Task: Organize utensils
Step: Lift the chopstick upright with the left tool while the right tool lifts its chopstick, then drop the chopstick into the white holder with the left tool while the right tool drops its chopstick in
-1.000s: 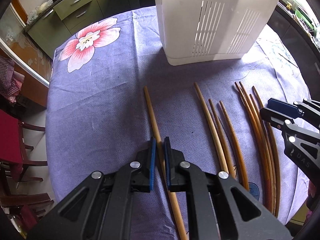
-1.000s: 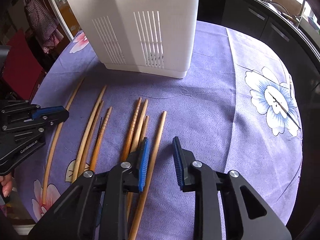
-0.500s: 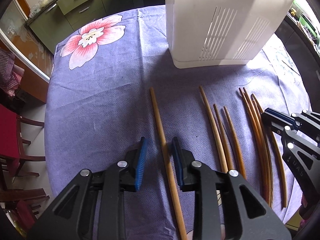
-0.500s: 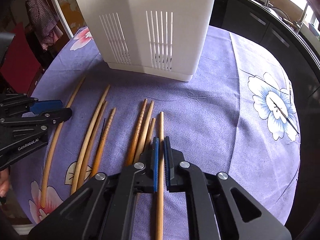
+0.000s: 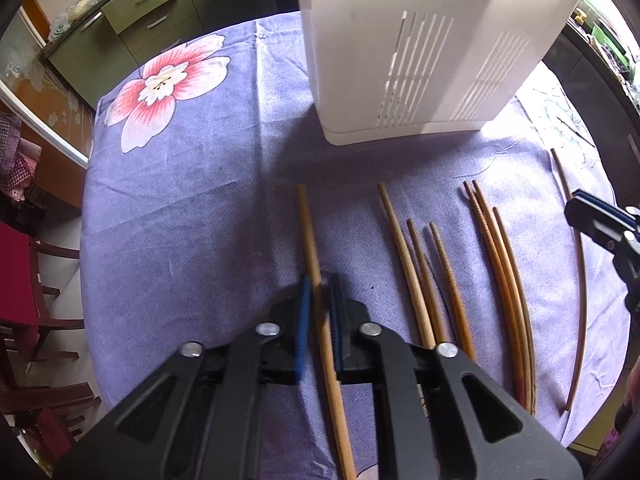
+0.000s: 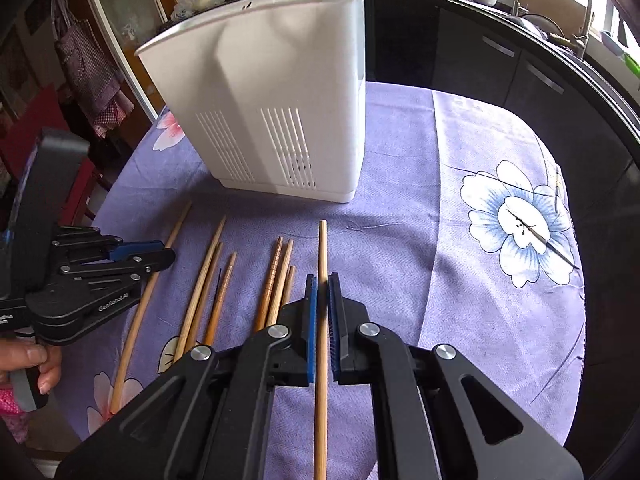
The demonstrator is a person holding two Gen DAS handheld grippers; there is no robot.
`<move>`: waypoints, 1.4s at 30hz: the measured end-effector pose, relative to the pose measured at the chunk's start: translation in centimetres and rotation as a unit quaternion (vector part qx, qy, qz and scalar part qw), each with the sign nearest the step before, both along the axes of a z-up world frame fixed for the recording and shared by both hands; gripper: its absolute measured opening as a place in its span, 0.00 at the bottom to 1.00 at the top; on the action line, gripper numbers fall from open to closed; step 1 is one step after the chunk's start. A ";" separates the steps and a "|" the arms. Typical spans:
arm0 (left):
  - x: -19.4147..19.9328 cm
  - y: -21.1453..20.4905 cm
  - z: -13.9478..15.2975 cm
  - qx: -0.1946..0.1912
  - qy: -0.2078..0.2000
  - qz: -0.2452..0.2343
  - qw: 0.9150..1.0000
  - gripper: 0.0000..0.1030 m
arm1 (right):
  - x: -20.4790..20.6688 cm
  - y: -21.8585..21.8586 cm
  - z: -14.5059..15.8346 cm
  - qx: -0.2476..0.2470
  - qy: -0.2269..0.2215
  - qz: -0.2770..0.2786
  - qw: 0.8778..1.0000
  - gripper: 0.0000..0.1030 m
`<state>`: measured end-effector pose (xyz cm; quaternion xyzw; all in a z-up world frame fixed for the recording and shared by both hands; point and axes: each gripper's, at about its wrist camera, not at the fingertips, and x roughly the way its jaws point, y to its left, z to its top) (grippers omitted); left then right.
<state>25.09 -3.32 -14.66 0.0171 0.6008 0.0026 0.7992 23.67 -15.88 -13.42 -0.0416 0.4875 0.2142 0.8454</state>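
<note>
Several wooden chopsticks (image 5: 420, 272) lie side by side on a purple flowered cloth (image 5: 180, 220) in front of a tall white slotted utensil holder (image 5: 420, 52). My left gripper (image 5: 319, 284) is shut on the leftmost chopstick (image 5: 308, 224), which still lies low by the cloth. My right gripper (image 6: 322, 284) is shut on the rightmost chopstick (image 6: 322, 248) and holds it lifted above the cloth, pointing at the holder (image 6: 272, 120). The right gripper also shows in the left wrist view (image 5: 600, 224), and the left gripper in the right wrist view (image 6: 132, 256).
The round table's edge (image 6: 580, 340) curves close on the right, with dark cabinets (image 6: 500, 64) behind. A red chair (image 5: 24, 280) stands at the left. A thin stick (image 6: 540, 240) lies on the blue flower print.
The left gripper has closed on the leftmost chopstick after being open half a second ago. The right gripper, shut on the rightmost chopstick, has risen and lifted it off the cloth.
</note>
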 end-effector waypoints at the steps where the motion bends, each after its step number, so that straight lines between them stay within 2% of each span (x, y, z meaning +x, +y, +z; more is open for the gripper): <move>1: 0.1 -0.1 0.0 0.002 -0.001 0.000 1.000 0.06 | -0.2 -0.5 0.4 0.006 -0.002 -0.001 1.000 0.06; 4: 0.0 0.1 0.2 0.000 -0.005 0.004 1.000 0.06 | -0.7 -1.5 1.8 0.023 -0.011 -0.001 1.000 0.06; 8: -0.8 0.4 1.7 0.002 -0.034 0.006 0.999 0.06 | -2.0 -2.7 3.9 0.040 -0.032 -0.001 0.999 0.06; 18: -5.4 -0.2 9.1 0.002 -0.134 -0.023 0.991 0.06 | -6.1 -5.8 9.7 0.081 -0.098 -0.003 0.992 0.06; 32: -10.8 -1.1 14.2 -0.016 -0.192 -0.061 0.979 0.06 | -10.1 -7.0 11.8 0.102 -0.122 0.008 0.987 0.06; 42: -10.9 -0.9 15.6 -0.027 -0.205 -0.064 0.976 0.06 | -10.4 -6.6 13.2 0.113 -0.135 0.015 0.984 0.06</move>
